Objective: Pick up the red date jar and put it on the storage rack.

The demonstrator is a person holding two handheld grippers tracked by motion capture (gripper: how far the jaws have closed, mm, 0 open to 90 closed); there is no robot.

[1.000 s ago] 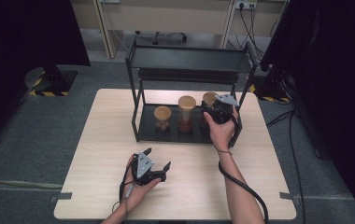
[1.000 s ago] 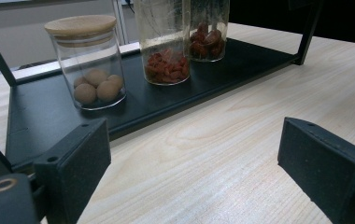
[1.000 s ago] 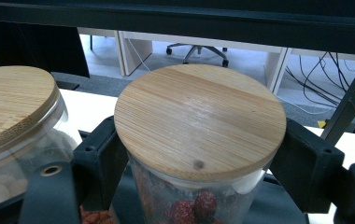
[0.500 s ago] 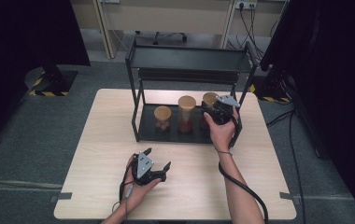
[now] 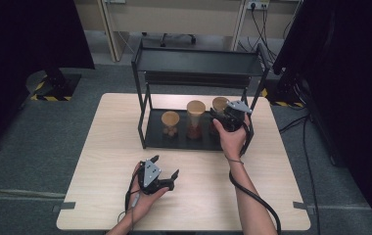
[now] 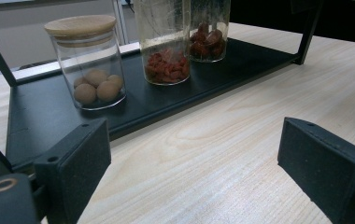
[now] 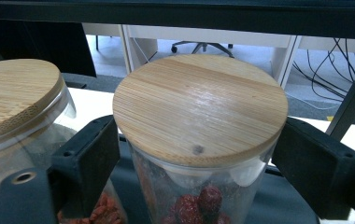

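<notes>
Three glass jars with bamboo lids stand on the bottom tray (image 5: 155,138) of a black two-level rack (image 5: 198,61). The short left one (image 5: 170,119) (image 6: 89,65) holds round brown nuts. The tall middle one (image 5: 196,108) (image 6: 165,42) holds small red berries. The right one (image 5: 220,104) (image 7: 199,107) holds red dates. My right gripper (image 5: 218,120) (image 7: 196,163) reaches under the top shelf, its pads (image 7: 89,158) against the sides of the date jar just below the lid. My left gripper (image 5: 166,165) (image 6: 194,154) rests open on the table in front of the rack, nothing between its jaws.
The rack's top shelf hangs low over the jars, and its uprights (image 5: 144,120) frame the tray. The middle jar (image 7: 12,102) stands close beside the held jar. Light wood tabletop (image 5: 282,161) spreads around the rack; grey floor and dark curtains surround the table.
</notes>
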